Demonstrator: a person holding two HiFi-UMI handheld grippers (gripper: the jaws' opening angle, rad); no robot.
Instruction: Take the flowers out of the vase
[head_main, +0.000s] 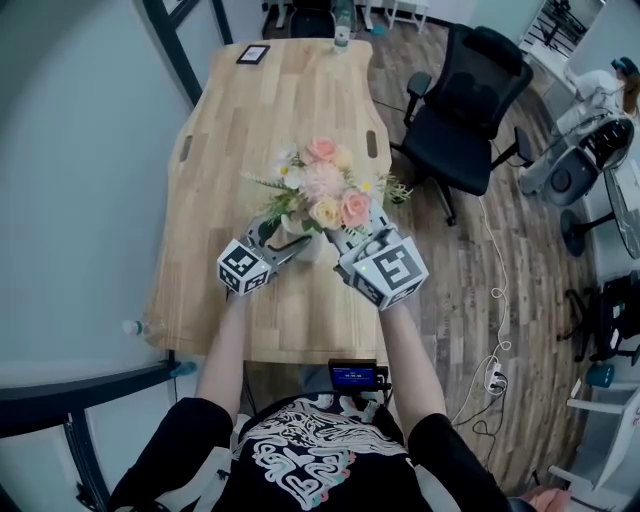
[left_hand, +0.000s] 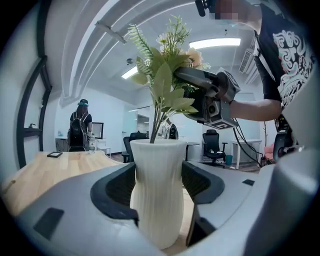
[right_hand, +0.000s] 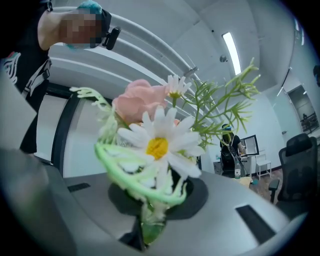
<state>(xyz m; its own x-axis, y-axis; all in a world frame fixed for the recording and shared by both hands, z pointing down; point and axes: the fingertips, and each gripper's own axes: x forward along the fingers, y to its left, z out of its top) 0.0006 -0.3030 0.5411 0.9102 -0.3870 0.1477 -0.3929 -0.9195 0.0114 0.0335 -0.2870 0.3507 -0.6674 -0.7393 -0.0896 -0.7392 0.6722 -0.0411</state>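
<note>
Wooden table (head_main: 270, 90), black office chair (head_main: 465, 110), wood-plank floor (head_main: 540, 260)

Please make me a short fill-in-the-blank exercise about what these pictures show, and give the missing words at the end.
1. The left gripper grips the white ____ from both sides.
2. The right gripper is closed on the stems of the ____.
3. Both grippers work above a light ____ table.
4. To the right of the table in the head view stands a black office ____.

Missing words: vase; flowers; wooden; chair.
</note>
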